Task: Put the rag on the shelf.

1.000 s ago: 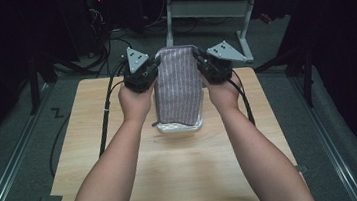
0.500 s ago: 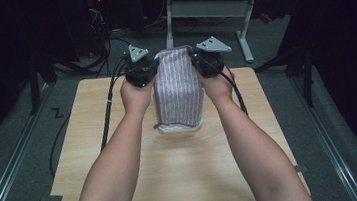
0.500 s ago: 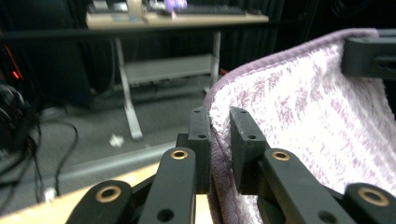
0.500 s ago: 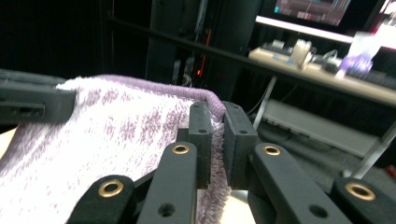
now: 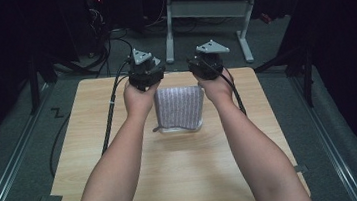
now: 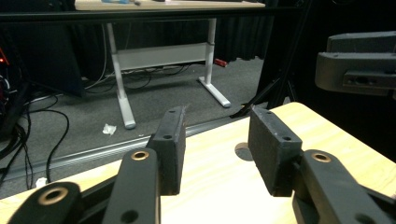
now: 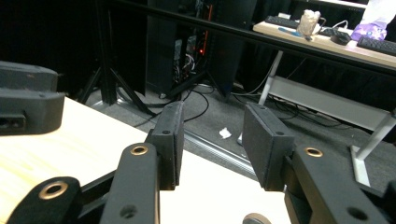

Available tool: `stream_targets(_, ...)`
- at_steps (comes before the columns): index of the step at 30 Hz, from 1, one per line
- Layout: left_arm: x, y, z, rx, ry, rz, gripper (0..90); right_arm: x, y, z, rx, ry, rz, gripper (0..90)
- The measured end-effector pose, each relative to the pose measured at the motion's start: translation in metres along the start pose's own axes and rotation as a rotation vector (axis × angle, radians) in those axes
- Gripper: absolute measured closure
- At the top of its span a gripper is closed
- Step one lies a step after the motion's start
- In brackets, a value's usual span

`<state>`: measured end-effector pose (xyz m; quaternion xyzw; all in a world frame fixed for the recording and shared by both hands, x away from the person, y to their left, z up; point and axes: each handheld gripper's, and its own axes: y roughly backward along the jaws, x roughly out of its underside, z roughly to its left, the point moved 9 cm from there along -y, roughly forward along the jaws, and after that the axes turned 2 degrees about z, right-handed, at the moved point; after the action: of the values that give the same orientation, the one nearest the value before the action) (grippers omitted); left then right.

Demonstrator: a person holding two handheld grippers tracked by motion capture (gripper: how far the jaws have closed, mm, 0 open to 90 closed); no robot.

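Hand-held grippers (image 5: 146,72) (image 5: 206,64) empty; folded striped cloth (image 5: 179,108) flat on table (image 5: 125,186).

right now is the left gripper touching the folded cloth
Apart. The left gripper view shows the left gripper with open jaws and bare table between them; the folded cloth lies nearer the person.

High view: hands (image 5: 141,97) cover both tongs' jaws, and the cloth's (image 5: 179,106) far edge is tucked btwn the wrists. Worktop's (image 5: 190,179) near edge and the elbows are cut off at bottom. Desk (image 7: 327,39) items in right gripper view too blurry to ID.
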<state>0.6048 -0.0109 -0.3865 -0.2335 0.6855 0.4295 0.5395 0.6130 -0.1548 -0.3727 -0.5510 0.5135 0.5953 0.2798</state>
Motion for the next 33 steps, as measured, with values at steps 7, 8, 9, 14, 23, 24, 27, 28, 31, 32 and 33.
stream_targets(7,0.002,0.006,-0.005,0.006,0.010,-0.009,55.4,0.004,0.008,0.008,-0.015,0.007,-0.001,60.1)
stream_targets(8,0.001,0.008,-0.007,0.008,0.008,-0.012,55.4,0.005,0.009,0.009,-0.016,0.015,-0.002,60.0)
stream_targets(9,0.001,0.010,-0.008,0.008,0.002,-0.012,55.4,0.005,0.010,0.011,-0.022,0.017,-0.002,59.2)
stream_targets(14,-0.001,0.025,-0.017,0.031,0.018,-0.057,54.4,0.010,0.022,0.016,-0.044,0.035,-0.009,55.9)
stream_targets(23,0.011,0.048,-0.032,0.027,-0.035,-0.058,51.3,0.017,0.052,0.015,-0.038,0.031,-0.037,57.3)
stream_targets(24,0.012,0.051,-0.033,0.026,-0.041,-0.057,50.6,0.019,0.055,0.015,-0.038,0.026,-0.037,57.3)
stream_targets(27,0.015,0.063,-0.037,0.025,-0.071,-0.059,48.0,0.023,0.066,0.014,-0.035,0.022,-0.039,57.2)
stream_targets(28,0.016,0.067,-0.038,0.031,-0.072,-0.058,47.2,0.025,0.070,0.014,-0.037,0.018,-0.042,57.0)
stream_targets(31,0.022,0.078,-0.038,0.034,-0.063,-0.058,45.1,0.030,0.079,0.013,-0.033,0.020,-0.051,55.0)
stream_targets(32,0.024,0.081,-0.038,0.035,-0.060,-0.064,44.7,0.032,0.082,0.013,-0.034,0.022,-0.052,53.8)
stream_targets(33,0.026,0.084,-0.037,0.036,-0.056,-0.067,44.3,0.035,0.084,0.013,-0.037,0.020,-0.046,53.2)
